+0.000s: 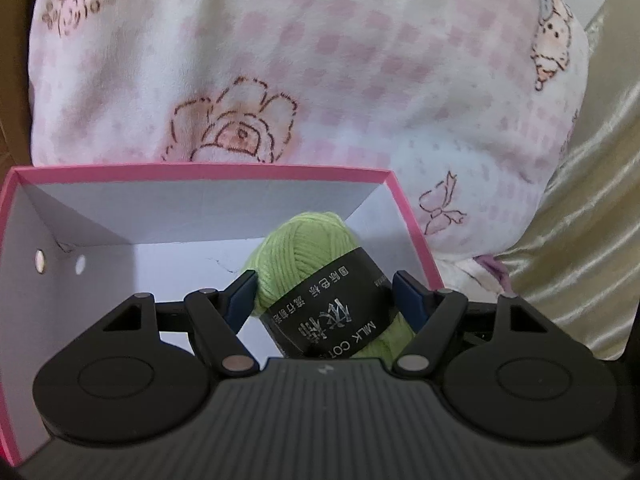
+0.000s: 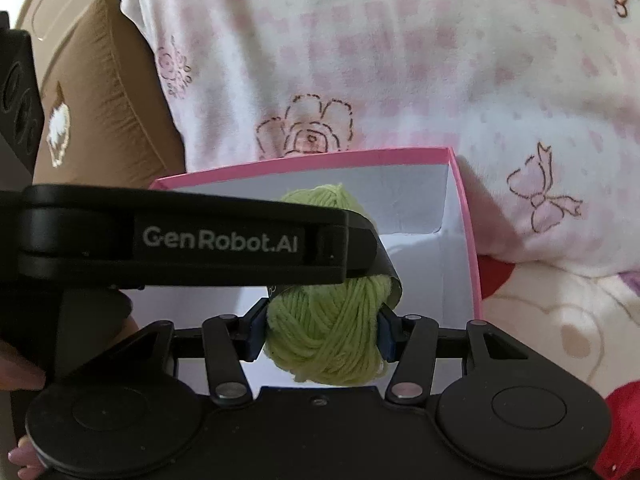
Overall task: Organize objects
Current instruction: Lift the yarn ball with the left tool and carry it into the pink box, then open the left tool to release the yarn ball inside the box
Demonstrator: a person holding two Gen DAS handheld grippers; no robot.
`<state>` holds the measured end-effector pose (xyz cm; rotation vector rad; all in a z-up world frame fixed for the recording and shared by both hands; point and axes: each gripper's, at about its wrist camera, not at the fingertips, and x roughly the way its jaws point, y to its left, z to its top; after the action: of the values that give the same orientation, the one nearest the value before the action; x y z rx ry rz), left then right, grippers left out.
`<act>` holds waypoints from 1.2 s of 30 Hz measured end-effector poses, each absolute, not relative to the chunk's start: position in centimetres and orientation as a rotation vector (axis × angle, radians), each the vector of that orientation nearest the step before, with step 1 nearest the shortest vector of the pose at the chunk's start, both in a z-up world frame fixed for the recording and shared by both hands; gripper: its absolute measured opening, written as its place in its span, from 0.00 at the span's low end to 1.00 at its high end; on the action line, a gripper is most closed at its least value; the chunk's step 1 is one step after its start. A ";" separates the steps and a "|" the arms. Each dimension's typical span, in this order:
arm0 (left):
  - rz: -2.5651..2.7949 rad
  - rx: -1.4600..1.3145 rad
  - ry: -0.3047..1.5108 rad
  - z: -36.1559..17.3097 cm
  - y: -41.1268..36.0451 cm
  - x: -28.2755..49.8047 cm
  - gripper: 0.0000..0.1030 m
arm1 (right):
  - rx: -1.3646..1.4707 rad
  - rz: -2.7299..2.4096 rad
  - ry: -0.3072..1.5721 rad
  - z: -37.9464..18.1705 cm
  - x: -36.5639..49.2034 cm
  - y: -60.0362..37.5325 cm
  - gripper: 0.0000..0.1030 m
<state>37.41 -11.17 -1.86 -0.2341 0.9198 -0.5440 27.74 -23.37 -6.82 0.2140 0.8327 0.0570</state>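
A light green yarn ball (image 1: 316,256) with a black paper band (image 1: 332,312) sits low inside a pink box (image 1: 200,172) with a white interior. My left gripper (image 1: 324,292) has its blue pads on both sides of the ball across the band, shut on it. My right gripper (image 2: 322,332) is shut on the near end of the same yarn ball (image 2: 328,336). The left gripper's black body (image 2: 180,240) crosses the right wrist view above the ball, over the box (image 2: 468,240).
The box rests on a white-and-pink fleece blanket (image 1: 320,60) with rose and bow prints. A brown cushion (image 2: 108,100) lies at the left, cream satin fabric (image 1: 592,220) at the right, and a red item (image 2: 624,420) at the lower right.
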 end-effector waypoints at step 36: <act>-0.395 -0.412 1.072 -6.4 -9.0 37.9 0.51 | 0.062 0.083 0.958 -10.2 28.3 -22.0 0.45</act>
<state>37.92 -9.05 -6.43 -0.4118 1.0724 -0.3952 28.33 -21.99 -10.17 0.0624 0.9577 0.0828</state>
